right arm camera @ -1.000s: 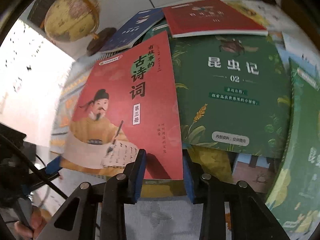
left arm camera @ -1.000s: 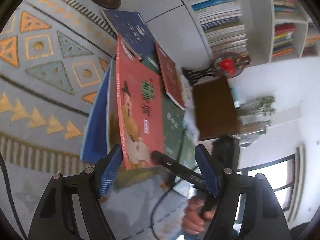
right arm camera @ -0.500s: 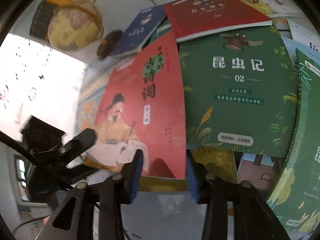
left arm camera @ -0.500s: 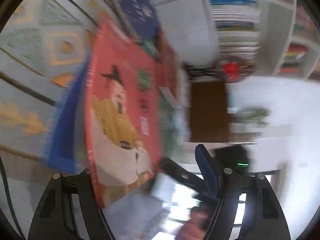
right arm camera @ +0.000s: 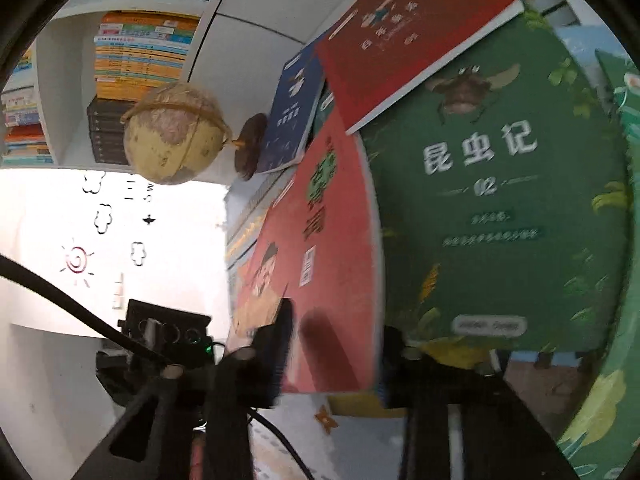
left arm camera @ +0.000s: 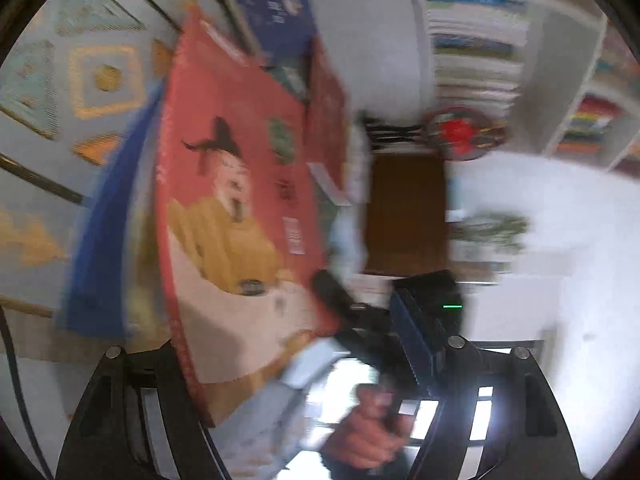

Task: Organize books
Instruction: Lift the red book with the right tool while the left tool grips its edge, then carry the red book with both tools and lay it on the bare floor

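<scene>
A red book with a robed figure on its cover (left arm camera: 240, 200) (right arm camera: 332, 280) stands tilted up off a pile of books on the rug. My right gripper (right arm camera: 334, 352) has the book's lower edge between its closing jaws, one finger on the cover and the other behind it. In the left wrist view that gripper (left arm camera: 340, 312) pinches the book's corner, with a hand (left arm camera: 368, 432) behind it. My left gripper (left arm camera: 296, 360) stands open. The book's near corner hides its left finger, and nothing is pressed between the pads.
A green book (right arm camera: 500, 200), a second red book (right arm camera: 408, 40) and a dark blue book (right arm camera: 296, 112) lie around the lifted one. A globe (right arm camera: 176, 136) stands beside a white bookshelf (right arm camera: 140, 40) full of books. The patterned rug (left arm camera: 80, 80) spreads left.
The red book's edge has come up off the pile and now stands steeply tilted. The right gripper rolled and closed on it. The left gripper came closer, and the book now covers its left finger.
</scene>
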`<state>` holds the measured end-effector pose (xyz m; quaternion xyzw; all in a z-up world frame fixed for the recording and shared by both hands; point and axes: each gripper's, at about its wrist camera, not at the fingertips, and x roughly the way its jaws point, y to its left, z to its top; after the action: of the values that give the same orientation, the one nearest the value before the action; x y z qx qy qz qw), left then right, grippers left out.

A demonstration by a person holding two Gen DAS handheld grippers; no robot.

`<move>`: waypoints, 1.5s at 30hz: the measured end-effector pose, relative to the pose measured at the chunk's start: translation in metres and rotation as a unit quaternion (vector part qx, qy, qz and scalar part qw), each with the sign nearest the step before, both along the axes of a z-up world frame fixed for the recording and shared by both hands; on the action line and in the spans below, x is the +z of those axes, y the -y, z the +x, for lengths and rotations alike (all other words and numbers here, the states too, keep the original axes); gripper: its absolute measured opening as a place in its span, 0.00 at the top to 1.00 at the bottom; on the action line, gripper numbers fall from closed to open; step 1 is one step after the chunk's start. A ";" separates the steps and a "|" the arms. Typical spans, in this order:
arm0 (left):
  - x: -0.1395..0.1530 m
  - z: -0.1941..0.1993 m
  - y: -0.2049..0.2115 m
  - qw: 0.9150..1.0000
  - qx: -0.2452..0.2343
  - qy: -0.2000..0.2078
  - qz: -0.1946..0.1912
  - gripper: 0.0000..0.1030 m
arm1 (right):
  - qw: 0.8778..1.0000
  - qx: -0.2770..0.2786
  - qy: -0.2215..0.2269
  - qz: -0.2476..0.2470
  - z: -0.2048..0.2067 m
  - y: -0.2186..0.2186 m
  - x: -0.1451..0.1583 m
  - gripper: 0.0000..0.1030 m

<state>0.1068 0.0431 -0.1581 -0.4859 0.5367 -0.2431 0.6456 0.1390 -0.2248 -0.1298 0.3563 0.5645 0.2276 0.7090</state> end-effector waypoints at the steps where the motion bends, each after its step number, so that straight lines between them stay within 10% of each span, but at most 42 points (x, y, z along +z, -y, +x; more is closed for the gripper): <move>1: 0.000 0.000 0.001 0.999 -0.006 -0.008 0.038 0.31 | 1.000 0.006 0.005 -0.015 0.000 -0.003 -0.001 0.81; 6: 0.024 0.002 0.027 0.965 -0.046 0.022 0.258 0.31 | 0.993 0.055 0.052 -0.096 -0.009 -0.026 0.013 0.82; 14: 0.060 -0.014 0.054 0.915 -0.061 0.157 0.367 0.31 | 0.963 0.107 0.140 -0.205 -0.023 -0.057 0.039 0.82; 23: 0.050 -0.039 0.058 0.916 -0.110 0.130 0.364 0.31 | 0.923 0.221 0.176 -0.262 -0.048 -0.069 0.041 0.82; 26: 0.038 -0.050 0.050 0.932 -0.084 0.101 0.337 0.31 | 0.923 0.234 0.168 -0.256 -0.060 -0.068 0.031 0.82; 29: 0.024 -0.051 0.051 0.929 -0.055 0.070 0.359 0.31 | 0.932 0.236 0.146 -0.235 -0.062 -0.066 0.016 0.82; 32: 0.020 -0.052 0.060 0.911 -0.063 0.073 0.401 0.30 | 0.929 0.250 0.134 -0.238 -0.063 -0.071 0.008 0.82; 35: 0.031 -0.054 0.077 0.874 -0.073 0.117 0.467 0.33 | 0.927 0.255 0.140 -0.238 -0.065 -0.072 0.008 0.81; 39: 0.048 -0.062 0.104 0.795 -0.100 0.199 0.565 0.36 | 0.930 0.250 0.146 -0.226 -0.063 -0.070 0.011 0.81; 45: 0.065 -0.061 0.084 0.813 -0.086 0.209 0.537 0.36 | 0.905 0.271 0.206 -0.255 -0.070 -0.083 0.029 0.81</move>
<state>0.0460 -0.0409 -0.0929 0.0483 0.4738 -0.0667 0.8768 0.0685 -0.1415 -0.1004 -0.0582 0.5191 0.3278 0.7872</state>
